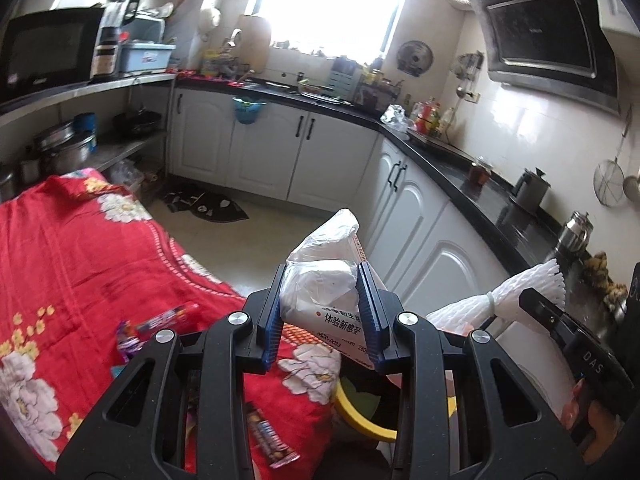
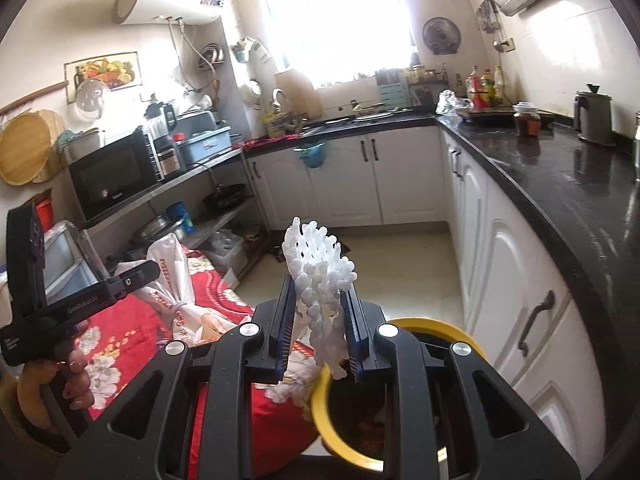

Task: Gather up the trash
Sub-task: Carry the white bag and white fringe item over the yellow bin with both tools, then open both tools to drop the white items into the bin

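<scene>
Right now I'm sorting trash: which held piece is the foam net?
The white foam fruit net in the right tool; the left tool grips a printed plastic bag.

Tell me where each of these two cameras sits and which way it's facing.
Left wrist: on the left tongs, facing the kitchen over the red cloth; own tongs clamp a plastic bag; right tongs' handle at right.
Right wrist: on the right tongs, facing the counter; own tongs clamp foam net; left hand at left.
Shared: yellow bin, cloth, both items.
</scene>
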Tool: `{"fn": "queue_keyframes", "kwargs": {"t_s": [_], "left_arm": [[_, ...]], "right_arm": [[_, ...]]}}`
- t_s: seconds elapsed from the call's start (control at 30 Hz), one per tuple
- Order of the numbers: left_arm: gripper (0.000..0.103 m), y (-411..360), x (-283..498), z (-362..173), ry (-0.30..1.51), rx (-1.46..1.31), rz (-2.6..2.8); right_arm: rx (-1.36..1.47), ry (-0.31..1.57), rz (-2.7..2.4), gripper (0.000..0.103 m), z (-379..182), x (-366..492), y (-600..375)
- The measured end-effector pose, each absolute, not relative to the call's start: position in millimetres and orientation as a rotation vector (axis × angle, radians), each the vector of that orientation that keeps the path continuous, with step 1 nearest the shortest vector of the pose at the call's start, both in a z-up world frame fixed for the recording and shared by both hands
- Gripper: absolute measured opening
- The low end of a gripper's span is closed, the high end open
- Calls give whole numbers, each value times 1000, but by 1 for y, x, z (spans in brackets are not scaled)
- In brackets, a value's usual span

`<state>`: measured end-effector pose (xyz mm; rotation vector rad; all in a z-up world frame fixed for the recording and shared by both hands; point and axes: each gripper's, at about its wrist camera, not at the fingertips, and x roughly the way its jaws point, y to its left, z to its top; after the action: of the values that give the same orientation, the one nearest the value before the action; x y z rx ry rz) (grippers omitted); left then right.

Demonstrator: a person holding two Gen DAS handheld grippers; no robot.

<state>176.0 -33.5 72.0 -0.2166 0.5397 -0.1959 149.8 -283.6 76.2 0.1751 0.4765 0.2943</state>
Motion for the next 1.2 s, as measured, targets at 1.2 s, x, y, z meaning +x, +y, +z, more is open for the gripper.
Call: {"fn": "queue_keyframes", "kwargs": {"t_s": [1.2], "left_arm": [[27,-125,241,0,671,-35,-180]], "right_arm": [[73,630,43,24,-15,183,-325]]}}
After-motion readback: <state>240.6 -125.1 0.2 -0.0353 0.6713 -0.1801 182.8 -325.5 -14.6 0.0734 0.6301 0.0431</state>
